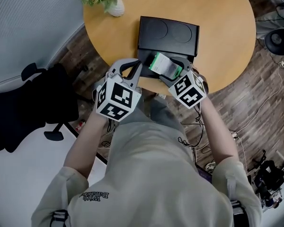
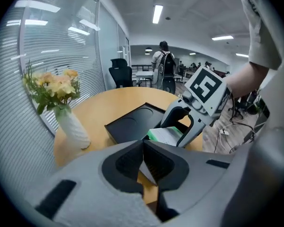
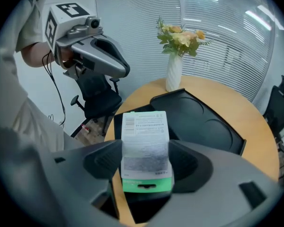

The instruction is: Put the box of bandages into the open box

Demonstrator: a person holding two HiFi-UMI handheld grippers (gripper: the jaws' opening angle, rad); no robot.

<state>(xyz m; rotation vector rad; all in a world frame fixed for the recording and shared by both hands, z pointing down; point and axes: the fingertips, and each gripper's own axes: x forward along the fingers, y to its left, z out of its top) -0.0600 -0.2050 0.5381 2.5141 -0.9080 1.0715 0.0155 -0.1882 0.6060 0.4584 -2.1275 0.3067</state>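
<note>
Right now the right gripper (image 3: 146, 161) is squeezing the box of bandages (image 1: 164, 65) between its two jaws. The white and green box is sticking out past the jaws and hanging over the black open box (image 1: 143, 56), at the near edge of the round wooden table (image 1: 217, 27). The lid (image 1: 168, 33) is lying open behind, showing two round dents. The left gripper (image 2: 143, 155) is hovering just beside it on the left, with its jaws pressed together and nothing between them. A white vase of yellow flowers (image 1: 114, 6) is standing at the far left of the table, apart from the black box. A black office chair (image 1: 33, 103) is sitting on the floor to the left.
</note>
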